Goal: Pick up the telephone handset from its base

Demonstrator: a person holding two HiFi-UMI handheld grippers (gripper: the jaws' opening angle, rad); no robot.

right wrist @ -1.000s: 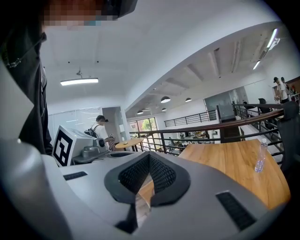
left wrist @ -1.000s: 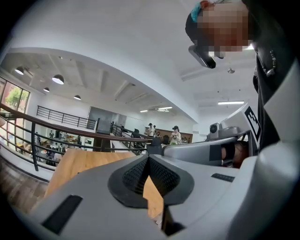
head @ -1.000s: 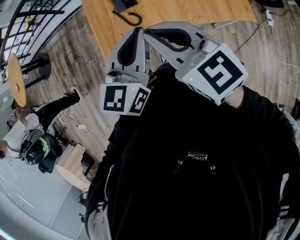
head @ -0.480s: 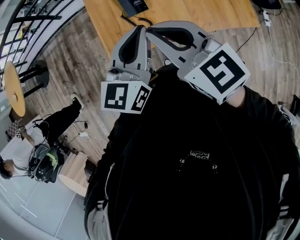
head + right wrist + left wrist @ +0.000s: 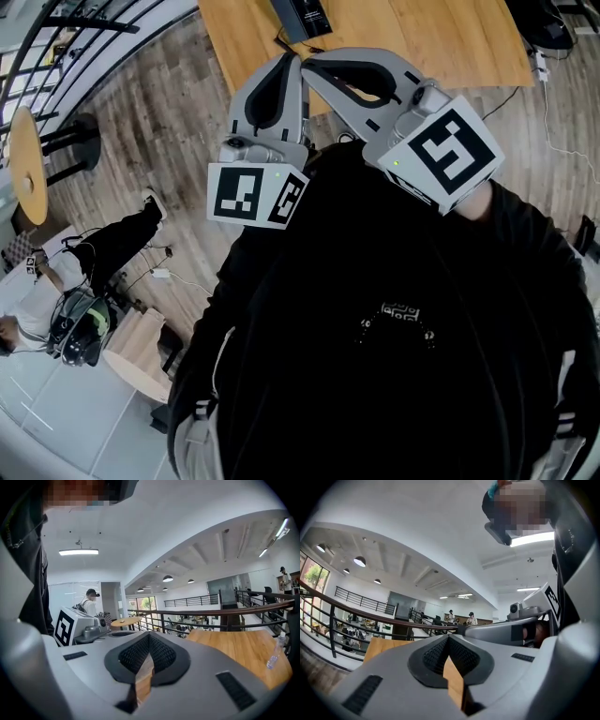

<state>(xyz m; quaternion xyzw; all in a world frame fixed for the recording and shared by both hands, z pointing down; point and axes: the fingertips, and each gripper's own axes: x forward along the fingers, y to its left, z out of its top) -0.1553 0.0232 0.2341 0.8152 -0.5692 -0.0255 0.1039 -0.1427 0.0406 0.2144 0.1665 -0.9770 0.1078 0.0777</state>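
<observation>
A dark telephone (image 5: 302, 13) lies on the wooden table (image 5: 422, 28) at the top edge of the head view, cut off by the frame, with its cord (image 5: 292, 43) trailing toward the near edge. Its handset cannot be made out. Both grippers are held close to the person's chest, side by side, pointing at the table. My left gripper (image 5: 292, 58) (image 5: 449, 637) is shut with nothing between its pads. Beside it, my right gripper (image 5: 307, 63) (image 5: 149, 635) is also shut and empty. Neither gripper view shows the telephone, only the tabletop (image 5: 243, 648).
A round side table (image 5: 26, 164) and a railing (image 5: 84, 28) stand at the left. A person (image 5: 56, 300) sits on the floor at lower left, near a wooden stool (image 5: 141, 342). Cables (image 5: 553, 103) run across the floor at right. A clear bottle (image 5: 274, 656) stands on the table.
The table and telephone have slid nearer and rightward in the head view as the person walks toward them. Both grippers keep their pose and stay shut.
</observation>
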